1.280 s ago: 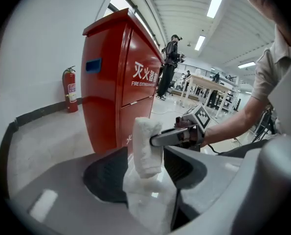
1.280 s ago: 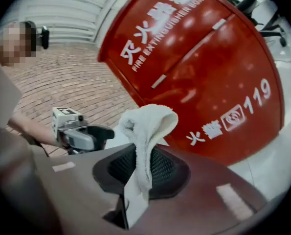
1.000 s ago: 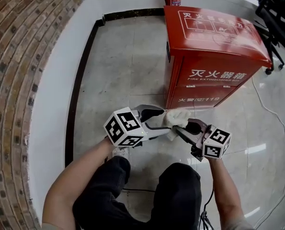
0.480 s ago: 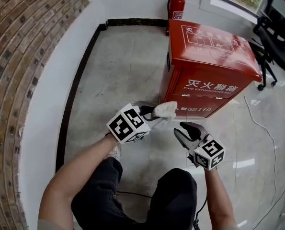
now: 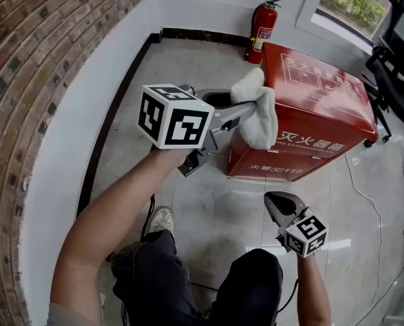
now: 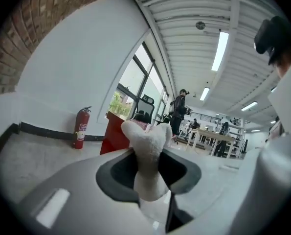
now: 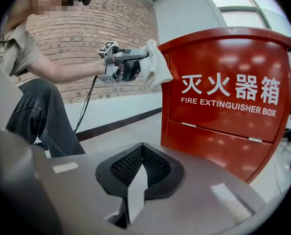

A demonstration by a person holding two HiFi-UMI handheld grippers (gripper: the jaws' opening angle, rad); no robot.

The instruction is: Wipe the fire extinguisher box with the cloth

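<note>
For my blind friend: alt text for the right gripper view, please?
The left gripper holds a white cloth at the top edge of a red fire extinguisher box; the right gripper, nearest, is shut and empty.

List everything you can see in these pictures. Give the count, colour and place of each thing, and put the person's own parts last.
fire extinguisher box: one, red, on the tiled floor.
fire extinguisher: one, red, against the white wall behind the box.
cloth: one, white, by the box's top edge, hanging from the left gripper.
brick wall: one, brown, curving along the left.
office chair: one, black, right of the box.
left gripper: one, grey, held high, jaws shut on the cloth.
right gripper: one, grey, held low, jaws together, empty.
trousers: one pair, dark, bottom of the head view.
</note>
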